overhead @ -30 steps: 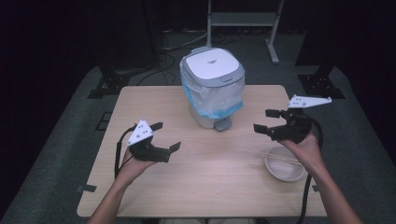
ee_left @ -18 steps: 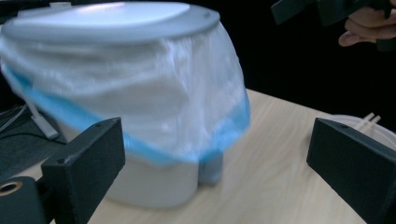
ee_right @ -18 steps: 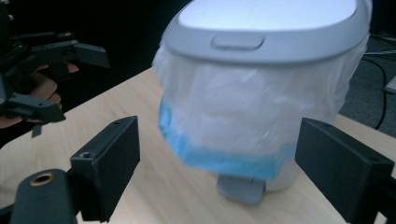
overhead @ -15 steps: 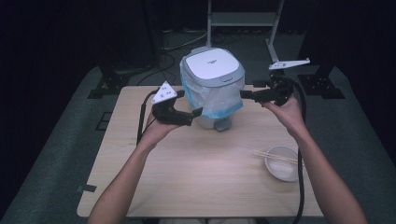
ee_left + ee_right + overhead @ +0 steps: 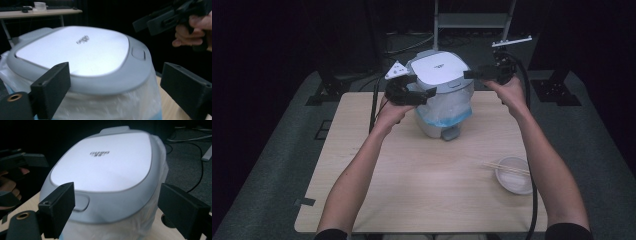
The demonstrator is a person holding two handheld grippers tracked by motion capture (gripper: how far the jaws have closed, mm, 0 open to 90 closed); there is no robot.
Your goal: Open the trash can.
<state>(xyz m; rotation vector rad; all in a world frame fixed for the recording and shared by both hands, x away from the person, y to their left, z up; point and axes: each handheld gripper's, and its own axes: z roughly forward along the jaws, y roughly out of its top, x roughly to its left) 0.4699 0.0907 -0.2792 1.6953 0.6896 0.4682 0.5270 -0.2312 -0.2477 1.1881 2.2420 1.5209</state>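
Bin at table's 12 o'clock, lid shut, liner fitted. Left gripper at bin's 9, right gripper at 3, both spread, touching nothing. Approach done; grasp and lid opening pending.

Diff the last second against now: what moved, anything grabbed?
Both tongs rose from mid-table toward the lidded trash bin: left tongs now at its left flank, right tongs at the lid's right edge. Both are open, nothing grabbed. Bin, bowl and chopsticks stayed put.
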